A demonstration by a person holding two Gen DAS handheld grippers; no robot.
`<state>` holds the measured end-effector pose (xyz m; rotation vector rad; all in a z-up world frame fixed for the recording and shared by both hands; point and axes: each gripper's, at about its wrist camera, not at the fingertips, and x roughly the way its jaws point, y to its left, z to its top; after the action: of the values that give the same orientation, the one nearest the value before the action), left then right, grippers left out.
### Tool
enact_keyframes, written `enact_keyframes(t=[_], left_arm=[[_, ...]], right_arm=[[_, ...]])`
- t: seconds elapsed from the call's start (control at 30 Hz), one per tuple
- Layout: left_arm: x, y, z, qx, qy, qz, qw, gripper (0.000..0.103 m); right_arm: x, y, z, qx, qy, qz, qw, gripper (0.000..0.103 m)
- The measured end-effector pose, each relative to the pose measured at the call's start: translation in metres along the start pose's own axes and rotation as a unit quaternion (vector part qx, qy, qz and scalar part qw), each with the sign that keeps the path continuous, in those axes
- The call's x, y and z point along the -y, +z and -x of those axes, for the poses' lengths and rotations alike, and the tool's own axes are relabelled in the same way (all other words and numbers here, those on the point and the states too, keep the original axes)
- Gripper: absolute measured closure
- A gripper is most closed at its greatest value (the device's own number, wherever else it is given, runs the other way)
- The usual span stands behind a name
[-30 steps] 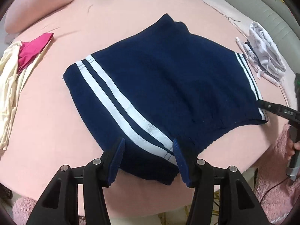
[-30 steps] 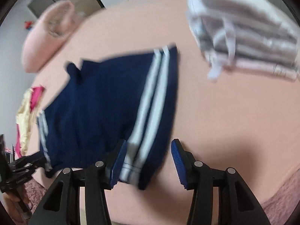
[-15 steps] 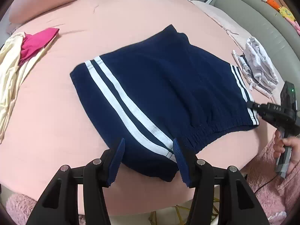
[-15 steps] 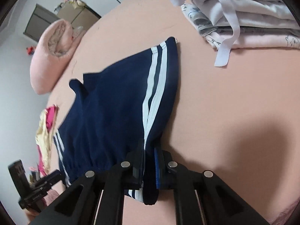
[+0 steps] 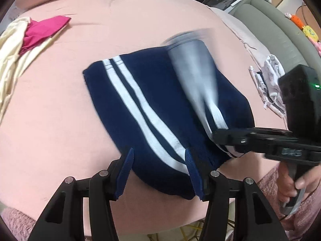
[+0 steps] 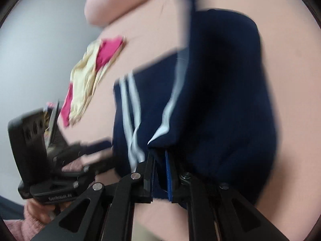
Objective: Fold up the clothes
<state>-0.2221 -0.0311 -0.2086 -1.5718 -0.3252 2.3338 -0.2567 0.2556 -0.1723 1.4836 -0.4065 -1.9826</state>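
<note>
Navy shorts (image 6: 220, 92) pinched by right gripper (image 6: 160, 172)

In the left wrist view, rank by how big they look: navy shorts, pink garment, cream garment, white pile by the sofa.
1. Navy shorts, clearly largest, though nearest the camera.
2. Cream garment, cut off by the frame edge, so unsure.
3. Pink garment and white pile look alike; I won't rank them.

Navy blue shorts (image 5: 160, 108) with paired white side stripes lie on a pale pink sheet (image 5: 60, 120); far left, a magenta garment (image 5: 42, 31) on a cream one (image 5: 12, 56); black grippers carry blue pads (image 5: 125, 173); far right, a white-and-pink printed pile (image 5: 270, 84) beside a grey headboard (image 5: 274, 24)
</note>
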Motion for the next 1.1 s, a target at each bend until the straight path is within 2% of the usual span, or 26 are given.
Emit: enact_keyframes(t=[0.03, 0.1, 0.17, 0.2, 0.23, 0.3, 0.33, 0.4, 0.47, 0.5, 0.53, 0.57, 0.63, 0.8, 0.87, 0.97, 1.03, 1.07, 1.1], left_arm=[[0.001, 0.001, -0.001, 0.001, -0.010, 0.001, 0.9999, 0.053], [0.002, 0.002, -0.003, 0.004, -0.030, 0.002, 0.9995, 0.053], [0.003, 0.003, -0.005, 0.006, -0.051, 0.004, 0.9987, 0.053], [0.005, 0.005, -0.007, 0.008, -0.065, 0.007, 0.9978, 0.053], [0.008, 0.007, -0.009, 0.010, -0.079, 0.010, 0.9968, 0.053], [0.014, 0.009, -0.018, 0.001, -0.080, 0.009, 0.9968, 0.053], [0.016, 0.010, -0.023, -0.004, -0.080, 0.010, 0.9967, 0.053], [0.016, 0.010, -0.034, -0.017, -0.104, 0.035, 0.9938, 0.054], [0.014, 0.013, -0.039, -0.009, -0.124, 0.059, 0.9905, 0.054], [0.013, 0.016, -0.041, -0.004, -0.122, 0.063, 0.9905, 0.054], [0.012, 0.018, -0.043, 0.002, -0.121, 0.066, 0.9905, 0.062], [0.013, 0.021, -0.044, 0.011, -0.111, 0.060, 0.9919, 0.098], [0.019, 0.026, -0.040, 0.028, -0.079, 0.035, 0.9959, 0.100], [0.028, 0.040, 0.013, 0.079, -0.049, -0.020, 0.9955, 0.100], [0.020, 0.042, 0.031, 0.082, -0.036, -0.020, 0.9958, 0.100], [-0.003, 0.039, 0.029, 0.041, -0.023, 0.010, 0.9988, 0.100], [-0.017, 0.032, 0.014, 0.013, 0.001, 0.028, 0.9995, 0.100], [-0.025, 0.026, 0.003, -0.005, 0.025, 0.038, 0.9990, 0.100], [-0.030, 0.021, -0.007, -0.017, 0.030, 0.044, 0.9984, 0.100]], right_arm=[[-0.007, -0.001, -0.013, -0.021, 0.009, 0.006, 1.000, 0.093], [-0.008, 0.001, 0.003, 0.015, 0.032, 0.007, 0.999, 0.092], [-0.002, -0.003, 0.031, 0.063, 0.054, -0.001, 0.997, 0.080], [0.003, -0.005, 0.042, 0.085, 0.045, -0.003, 0.995, 0.066], [0.009, -0.007, 0.046, 0.098, 0.017, -0.001, 0.995, 0.059], [0.024, -0.012, 0.048, 0.106, -0.056, 0.001, 0.993, 0.059], [0.035, -0.014, 0.044, 0.096, -0.079, -0.008, 0.992, 0.059], [0.056, -0.021, 0.035, 0.073, -0.118, -0.028, 0.990, 0.059], [0.071, -0.028, 0.033, 0.069, -0.112, -0.054, 0.990, 0.059], [0.074, -0.030, 0.031, 0.069, -0.110, -0.059, 0.990, 0.059], [0.076, -0.031, 0.030, 0.068, -0.108, -0.063, 0.990, 0.059], [0.076, -0.032, 0.030, 0.068, -0.110, -0.061, 0.990, 0.059], [0.074, -0.030, 0.032, 0.069, -0.119, -0.049, 0.989, 0.059], [0.046, 0.002, 0.031, 0.081, -0.143, -0.003, 0.986, 0.059], [0.030, 0.011, 0.029, 0.088, -0.143, 0.031, 0.985, 0.059], [0.007, 0.022, 0.013, 0.089, -0.140, 0.076, 0.983, 0.059], [0.001, 0.026, -0.012, 0.063, -0.143, 0.091, 0.983, 0.059], [0.000, 0.025, -0.028, 0.042, -0.150, 0.097, 0.983, 0.059], [0.001, 0.023, -0.045, 0.019, -0.157, 0.104, 0.982, 0.059]])
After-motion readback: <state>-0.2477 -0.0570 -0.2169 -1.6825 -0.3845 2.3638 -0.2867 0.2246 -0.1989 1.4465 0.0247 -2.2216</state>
